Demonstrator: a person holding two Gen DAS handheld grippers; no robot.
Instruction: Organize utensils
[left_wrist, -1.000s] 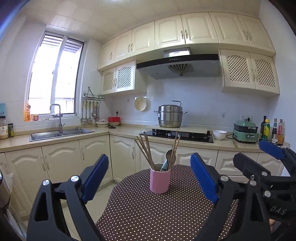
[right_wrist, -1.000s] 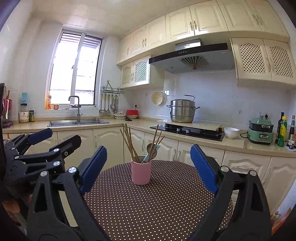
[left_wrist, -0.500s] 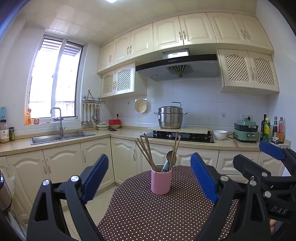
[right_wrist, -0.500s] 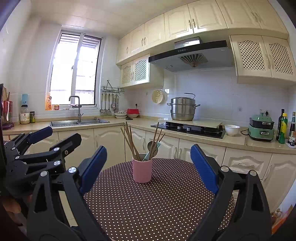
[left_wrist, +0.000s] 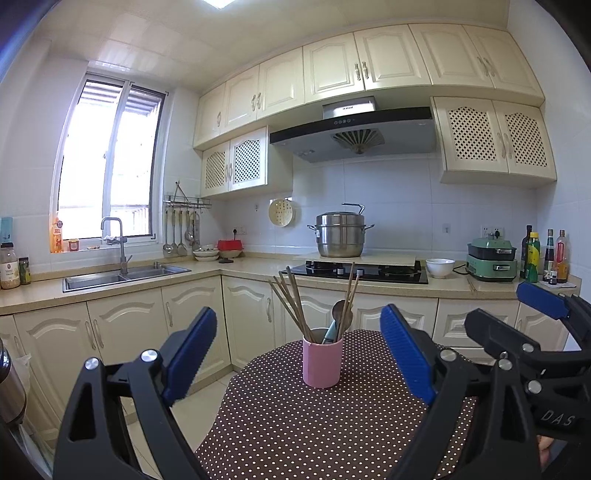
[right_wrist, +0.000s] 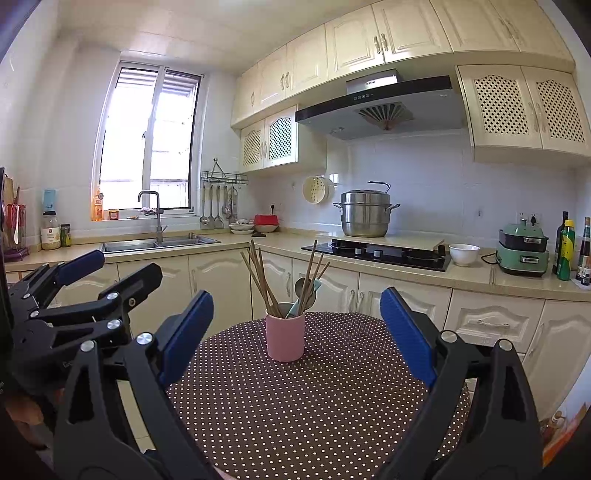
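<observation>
A pink cup (left_wrist: 322, 362) stands upright on a round table with a brown polka-dot cloth (left_wrist: 314, 424). It holds several wooden chopsticks (left_wrist: 291, 306) and a metal spoon with a teal handle (left_wrist: 338, 314). The cup also shows in the right wrist view (right_wrist: 285, 336). My left gripper (left_wrist: 299, 354) is open and empty, held back from the cup. My right gripper (right_wrist: 297, 336) is open and empty, also short of the cup. Each gripper appears at the edge of the other's view.
Cream cabinets and a beige counter (left_wrist: 258, 264) run behind the table, with a sink (left_wrist: 122, 275), a hob (left_wrist: 362, 271), a steel pot (left_wrist: 340, 234), a white bowl (left_wrist: 439, 266), a green cooker (left_wrist: 491, 258) and bottles (left_wrist: 543, 254). Floor lies left of the table.
Both views have tilted slightly upward, so the cup sits a little lower in frame. Both grippers stay open and empty.
</observation>
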